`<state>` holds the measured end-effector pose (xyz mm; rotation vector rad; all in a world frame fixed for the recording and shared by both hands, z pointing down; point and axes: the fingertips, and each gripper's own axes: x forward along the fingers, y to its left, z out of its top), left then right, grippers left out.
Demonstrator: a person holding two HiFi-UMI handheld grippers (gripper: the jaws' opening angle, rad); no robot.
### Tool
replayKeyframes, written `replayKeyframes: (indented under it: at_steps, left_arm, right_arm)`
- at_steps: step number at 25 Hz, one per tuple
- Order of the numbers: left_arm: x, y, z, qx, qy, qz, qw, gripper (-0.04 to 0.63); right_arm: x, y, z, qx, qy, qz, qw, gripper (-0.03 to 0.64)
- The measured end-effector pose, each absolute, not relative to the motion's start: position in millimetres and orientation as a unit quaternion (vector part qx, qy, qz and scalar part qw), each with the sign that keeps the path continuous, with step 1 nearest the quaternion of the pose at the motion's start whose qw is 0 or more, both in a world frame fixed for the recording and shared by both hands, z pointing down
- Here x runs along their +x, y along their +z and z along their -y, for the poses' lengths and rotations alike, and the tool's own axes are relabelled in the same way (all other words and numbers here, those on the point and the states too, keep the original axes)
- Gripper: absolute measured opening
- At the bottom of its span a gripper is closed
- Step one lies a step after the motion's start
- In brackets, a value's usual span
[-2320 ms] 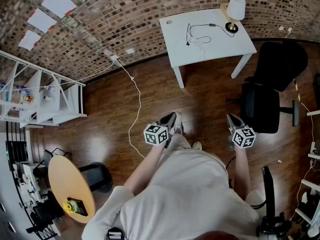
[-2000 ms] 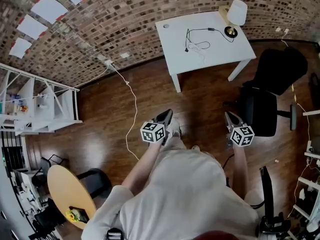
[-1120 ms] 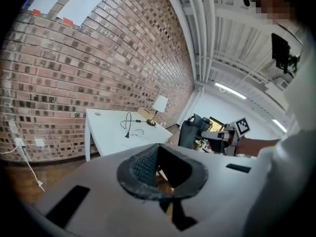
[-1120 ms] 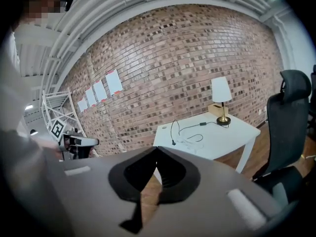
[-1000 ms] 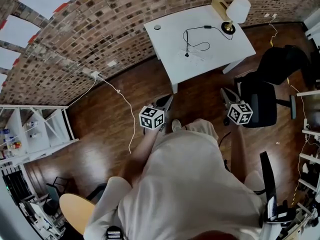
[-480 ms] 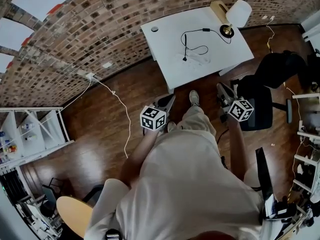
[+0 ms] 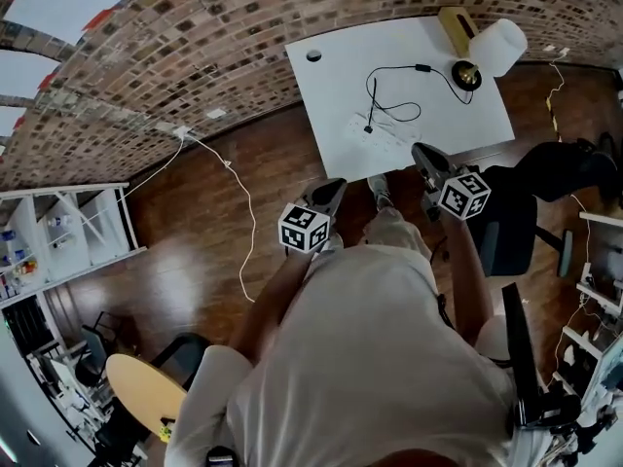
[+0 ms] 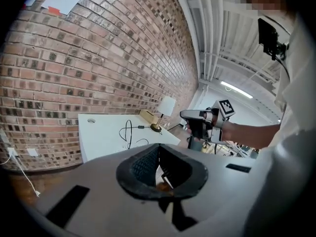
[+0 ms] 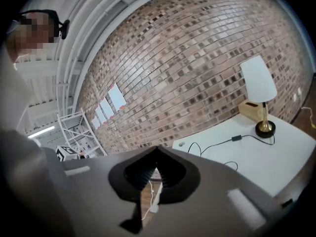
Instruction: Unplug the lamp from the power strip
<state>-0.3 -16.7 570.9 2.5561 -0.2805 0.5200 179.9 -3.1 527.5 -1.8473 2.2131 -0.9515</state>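
1. Brick wall (image 7: 243,37), curving across the top of the head view, with white sheets taped on at the left.
2. Dark wooden floor (image 7: 195,261). A thin white cable (image 7: 243,212) trails over it from a wall socket.
3. White table (image 7: 331,105), set against the wall, straight ahead of me.
4. Black office chair (image 7: 555,178), to the right of the table.
5. White shelf unit (image 7: 68,232), far left.
6. My left gripper (image 7: 334,185), short of the table's near edge. Its jaws are pressed together, with nothing between them.
7. My right gripper (image 7: 421,151), just over the table's near edge. Its jaws are likewise closed and empty.
8. Lamp (image 7: 492,52), with a white shade and a brass base, upright on the table's far right corner just beside a tan box (image 7: 456,29).
9. Black cord (image 7: 394,69), running from the lamp base across the tabletop and looping to the table's middle. Its end meets a pale shape there, too faint against the white top to identify.
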Motion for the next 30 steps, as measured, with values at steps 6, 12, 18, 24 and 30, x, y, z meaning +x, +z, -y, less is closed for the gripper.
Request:
replayKeyframes:
  at_steps: [6, 12, 18, 24, 30]
  left_arm:
    - [49.3, 593.2, 42.1, 0.931, 0.221, 0.126, 0.262, 0.003]
    - [83.0, 612.5, 60.3, 0.919, 0.245, 0.155, 0.268, 0.002]
    - [91.6, 628.0, 68.2, 0.901, 0.262, 0.206, 0.279, 0.003]
    - [92.5, 632.6, 73.1, 0.886, 0.28, 0.25, 0.274, 0.003]
    - [92.3, 638.0, 69.9, 0.87, 0.269, 0.293, 0.29, 0.003]
  right_arm:
    - [212.0, 552.3, 36.7, -0.573, -0.291, -0.765, -0.017, 0.028]
    - [249.1, 587.1, 51.3, -0.547, -0.296, -0.777, -0.1, 0.017]
    - [265.2, 617.7, 60.0, -0.506, -0.28, -0.796, -0.181, 0.031]
    - [257.4, 648.0, 65.9, -0.431, -0.219, -0.824, -0.297, 0.042]
    - [244.1, 663.2, 82.5, -0.379, -0.224, -0.852, -0.283, 0.054]
